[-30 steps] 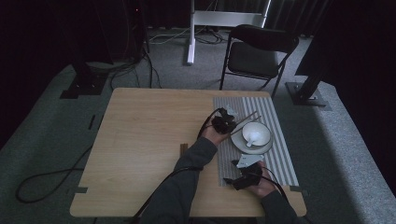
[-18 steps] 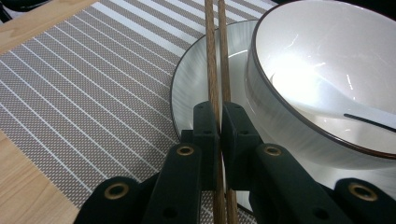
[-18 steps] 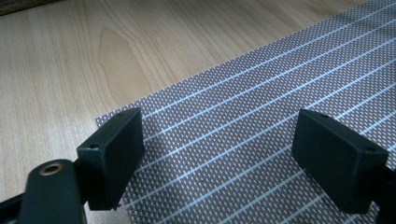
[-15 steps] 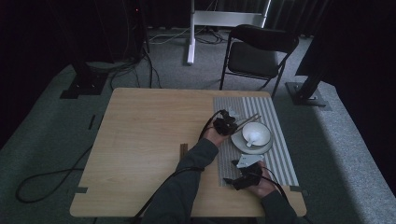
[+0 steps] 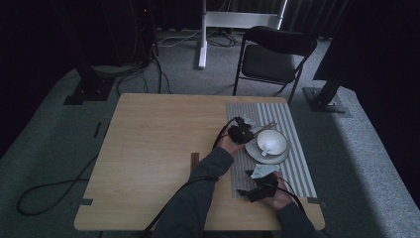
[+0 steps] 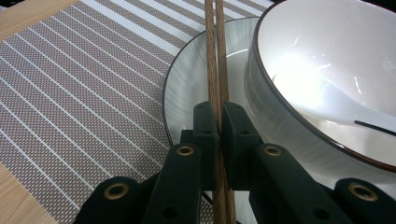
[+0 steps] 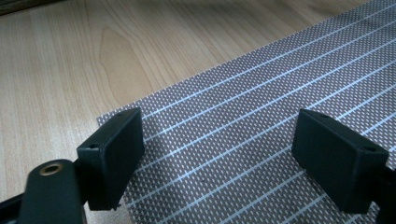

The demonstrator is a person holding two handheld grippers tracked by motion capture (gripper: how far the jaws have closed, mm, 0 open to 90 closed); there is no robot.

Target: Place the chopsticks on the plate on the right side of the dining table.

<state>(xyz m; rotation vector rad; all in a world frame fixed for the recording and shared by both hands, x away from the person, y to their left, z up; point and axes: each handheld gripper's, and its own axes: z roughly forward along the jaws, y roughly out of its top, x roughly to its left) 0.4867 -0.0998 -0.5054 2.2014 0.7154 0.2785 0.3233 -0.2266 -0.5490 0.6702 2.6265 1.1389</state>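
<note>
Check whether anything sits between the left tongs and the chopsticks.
Nothing does. The left tongs are already shut on the chopsticks, which run out over the plate beside the bowl.

I can't read any text, label or number from here; the dim high view may hide some.

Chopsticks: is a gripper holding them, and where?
Yes. The left gripper is shut on the chopsticks, pinching both together near one end, over the plate. The right gripper holds nothing.
</note>
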